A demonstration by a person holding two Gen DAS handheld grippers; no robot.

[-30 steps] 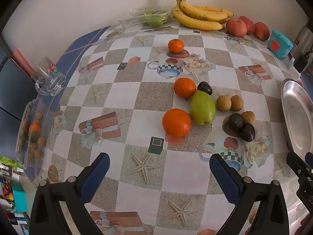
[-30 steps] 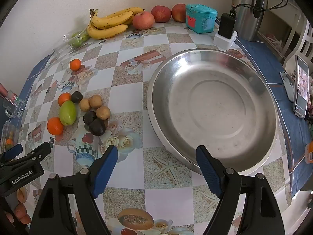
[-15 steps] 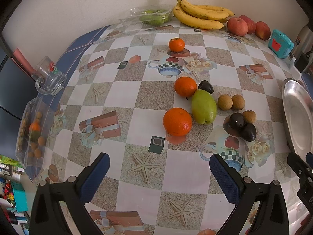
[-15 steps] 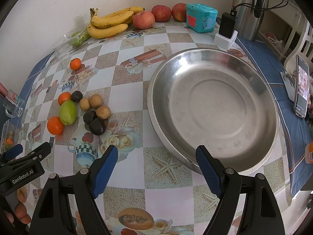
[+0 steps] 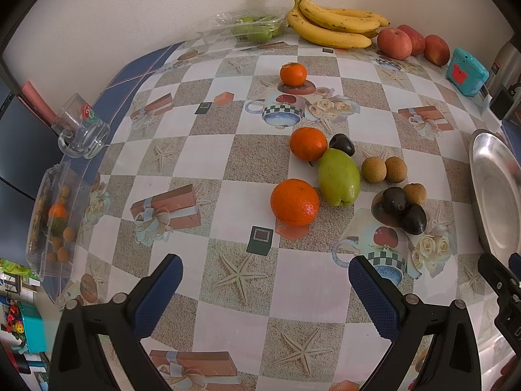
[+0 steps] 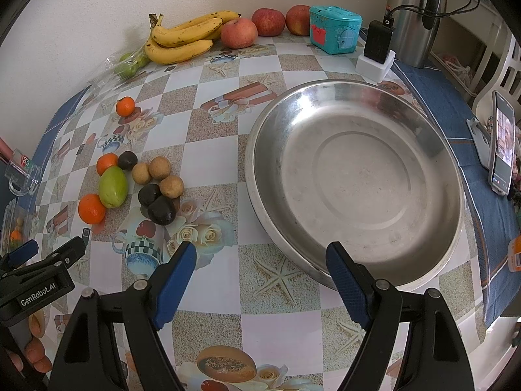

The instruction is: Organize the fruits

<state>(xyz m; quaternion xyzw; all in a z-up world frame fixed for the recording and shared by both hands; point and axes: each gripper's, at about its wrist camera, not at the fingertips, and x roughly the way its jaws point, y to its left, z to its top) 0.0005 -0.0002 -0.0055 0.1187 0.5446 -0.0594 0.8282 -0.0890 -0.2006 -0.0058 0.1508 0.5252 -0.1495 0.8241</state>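
Observation:
Loose fruit lies mid-table: a near orange [image 5: 294,201], a green mango-like fruit [image 5: 338,176], a second orange [image 5: 308,143], two brown round fruits [image 5: 384,169], dark avocados [image 5: 403,208] and a small tangerine [image 5: 293,73]. My left gripper [image 5: 265,282] hovers open over the near cloth, short of the near orange, nothing between its fingers. An empty steel bowl [image 6: 355,176] sits to the right. My right gripper [image 6: 262,268] stands open above the bowl's near-left rim, holding nothing. In the right wrist view the same cluster shows at left, with the green fruit [image 6: 112,186].
Bananas [image 5: 332,24], apples [image 5: 408,42] and a clear box of green fruit [image 5: 250,27] line the back wall. A teal tin [image 6: 335,29], charger block [image 6: 377,45], steel flask [image 6: 413,13] and phone [image 6: 501,150] stand right. A glass mug [image 5: 79,127] and plastic fruit tray [image 5: 53,218] sit left.

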